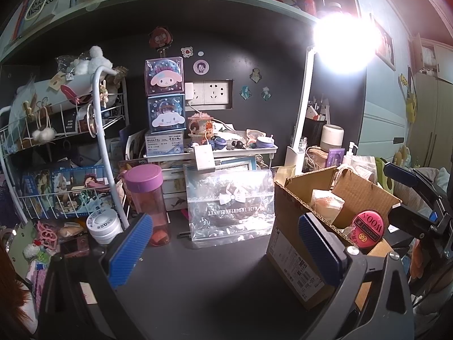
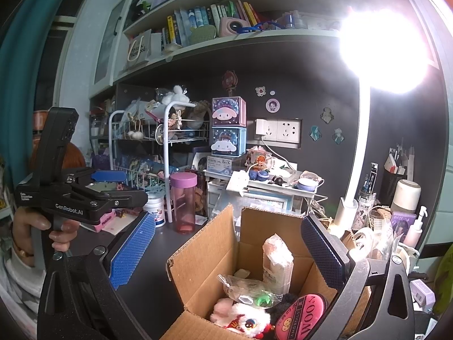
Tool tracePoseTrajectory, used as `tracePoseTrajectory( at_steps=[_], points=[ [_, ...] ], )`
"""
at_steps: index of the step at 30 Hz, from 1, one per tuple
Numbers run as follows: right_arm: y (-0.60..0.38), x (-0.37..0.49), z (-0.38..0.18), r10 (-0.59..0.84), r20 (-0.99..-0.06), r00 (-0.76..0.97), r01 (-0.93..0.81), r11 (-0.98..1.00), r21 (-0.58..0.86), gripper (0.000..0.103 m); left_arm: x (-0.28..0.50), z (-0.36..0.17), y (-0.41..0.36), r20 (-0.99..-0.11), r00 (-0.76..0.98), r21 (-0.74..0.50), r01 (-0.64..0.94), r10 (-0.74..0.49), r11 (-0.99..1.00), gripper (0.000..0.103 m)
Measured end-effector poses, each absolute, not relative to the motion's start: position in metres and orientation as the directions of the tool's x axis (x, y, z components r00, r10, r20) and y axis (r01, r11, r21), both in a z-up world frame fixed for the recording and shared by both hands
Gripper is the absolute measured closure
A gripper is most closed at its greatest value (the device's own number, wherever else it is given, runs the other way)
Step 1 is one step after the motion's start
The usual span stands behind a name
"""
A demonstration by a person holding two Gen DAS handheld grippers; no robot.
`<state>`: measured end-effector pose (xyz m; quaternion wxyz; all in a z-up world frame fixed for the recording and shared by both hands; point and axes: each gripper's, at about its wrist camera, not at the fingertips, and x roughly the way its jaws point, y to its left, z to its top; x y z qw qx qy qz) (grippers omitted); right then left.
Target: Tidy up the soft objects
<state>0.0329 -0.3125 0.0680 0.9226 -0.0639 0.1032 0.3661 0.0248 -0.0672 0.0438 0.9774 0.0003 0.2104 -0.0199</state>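
An open cardboard box (image 2: 203, 243) stands on the dark desk. Inside lie a white-and-pink plush (image 2: 240, 317), a pink round "WOO" badge (image 2: 301, 316), a tall wrapped pale-pink item (image 2: 276, 260) and a clear packet (image 2: 246, 286). My right gripper (image 2: 229, 252) hangs open just above the box with nothing between its blue pads. My left gripper (image 1: 226, 250) is open and empty over bare desk, to the left of the box (image 1: 288, 221). A hand (image 2: 56, 226) holds the left gripper (image 2: 119, 182). The right gripper (image 1: 396, 192) shows beyond the box in the left wrist view.
A clear bag with a white bow (image 1: 230, 201) and a pink bottle (image 1: 147, 198) stand behind the open desk space. A white wire rack (image 1: 107, 147) crowds the left. A bright desk lamp (image 1: 300, 113), stacked character boxes (image 1: 165, 96) and small clutter fill the back.
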Motion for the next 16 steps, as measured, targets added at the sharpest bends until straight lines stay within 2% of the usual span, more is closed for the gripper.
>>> tracePoseTrajectory(
  at_steps=[16],
  points=[
    [-0.3128,0.0332,0.0675,0.661,-0.237,0.712,-0.687,0.726,-0.038,0.000,0.0256,0.0448,-0.0676,-0.414,0.909,-0.007,0.039,-0.038,0.999,0.001]
  ],
)
